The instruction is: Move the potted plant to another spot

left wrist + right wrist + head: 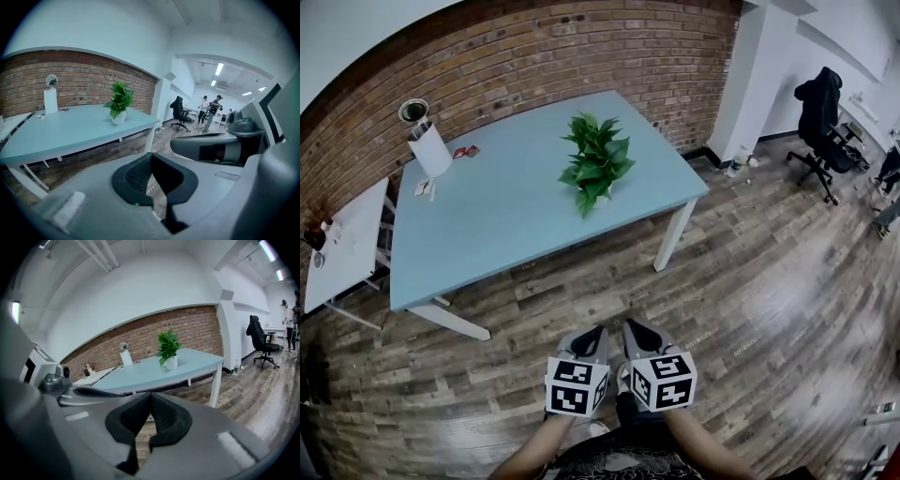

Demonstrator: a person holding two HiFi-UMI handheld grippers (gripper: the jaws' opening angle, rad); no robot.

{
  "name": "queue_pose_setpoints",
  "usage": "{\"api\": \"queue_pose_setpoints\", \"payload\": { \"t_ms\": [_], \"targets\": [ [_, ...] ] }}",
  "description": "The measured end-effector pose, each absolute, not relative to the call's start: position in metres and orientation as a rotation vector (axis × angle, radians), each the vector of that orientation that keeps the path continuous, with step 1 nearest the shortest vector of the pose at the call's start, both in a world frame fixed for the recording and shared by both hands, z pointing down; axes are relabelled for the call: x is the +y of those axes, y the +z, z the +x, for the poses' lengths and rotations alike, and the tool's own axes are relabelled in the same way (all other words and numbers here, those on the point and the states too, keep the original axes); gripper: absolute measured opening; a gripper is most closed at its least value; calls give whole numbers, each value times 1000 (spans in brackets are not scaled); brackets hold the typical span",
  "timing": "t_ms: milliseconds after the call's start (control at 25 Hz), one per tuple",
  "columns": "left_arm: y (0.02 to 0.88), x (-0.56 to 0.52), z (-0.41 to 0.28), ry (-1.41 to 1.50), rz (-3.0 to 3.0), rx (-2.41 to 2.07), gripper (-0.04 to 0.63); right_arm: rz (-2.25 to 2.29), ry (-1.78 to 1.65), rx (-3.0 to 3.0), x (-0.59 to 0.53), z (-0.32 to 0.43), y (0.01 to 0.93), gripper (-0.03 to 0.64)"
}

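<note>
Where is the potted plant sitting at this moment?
In the head view, the potted plant stands on the light-blue table, right of centre, far from the white cylinder at its left.

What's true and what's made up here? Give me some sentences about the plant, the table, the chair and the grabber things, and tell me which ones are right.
1. The plant stands on the blue table. True.
2. The left gripper is holding the plant. False: it is shut on nothing and is over the wooden floor, apart from the table.
3. The right gripper is shut with nothing in it. True.
4. The black chair is tucked under the table. False: it stands off to the right, well away from the table.
5. The plant's pot is red. False: it is white.
</note>
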State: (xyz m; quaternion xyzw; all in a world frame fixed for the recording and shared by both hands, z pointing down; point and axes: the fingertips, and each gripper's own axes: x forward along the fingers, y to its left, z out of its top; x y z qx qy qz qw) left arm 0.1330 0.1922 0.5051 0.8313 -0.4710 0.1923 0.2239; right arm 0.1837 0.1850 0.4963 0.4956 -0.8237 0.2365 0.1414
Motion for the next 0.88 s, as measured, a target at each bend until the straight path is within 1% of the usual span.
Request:
{"api": "queue_pose_setpoints", "payload": {
  "t_ms": [440,880],
  "targets": [
    [512,115,136,551,2230,-1363,-8,1313,678,-2421,106,181,504,6],
    [517,65,144,595,2186,-1417,-8,1209,658,-2467,48,182,506,6]
  ]
}}
